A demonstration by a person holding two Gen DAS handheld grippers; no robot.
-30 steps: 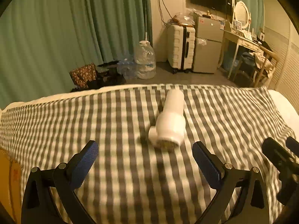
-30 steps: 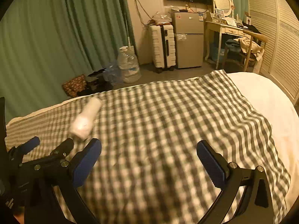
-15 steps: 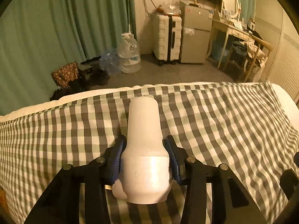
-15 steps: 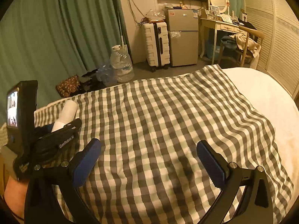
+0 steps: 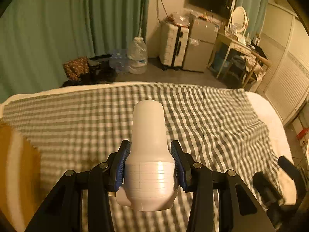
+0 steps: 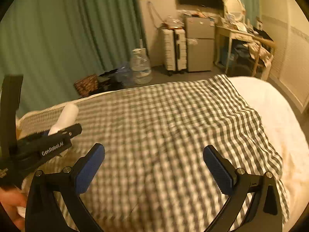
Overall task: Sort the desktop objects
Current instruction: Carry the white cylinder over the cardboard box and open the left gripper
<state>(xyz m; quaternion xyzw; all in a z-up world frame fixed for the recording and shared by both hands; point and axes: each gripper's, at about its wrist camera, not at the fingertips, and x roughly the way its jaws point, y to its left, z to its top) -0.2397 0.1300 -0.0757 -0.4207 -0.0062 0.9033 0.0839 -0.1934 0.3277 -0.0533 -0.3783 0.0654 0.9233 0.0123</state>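
A white plastic bottle with a rounded cap end points away from me, held a little above the grey-and-white checked cloth. My left gripper is shut on its wider ribbed body, with the blue pads pressing both sides. In the right wrist view, the same bottle sticks out of the left gripper at the left edge. My right gripper hangs open over the checked cloth with nothing between its fingers. Its dark body shows at the lower right of the left wrist view.
A brown, blurred object lies at the cloth's left edge. White bedding shows to the right of the cloth. Beyond the bed stand a water jug, a white suitcase, a small fridge and a cluttered desk.
My left gripper moved in on the lying bottle, shut on its body and raised it off the cloth. My right gripper stayed open and rose a little.
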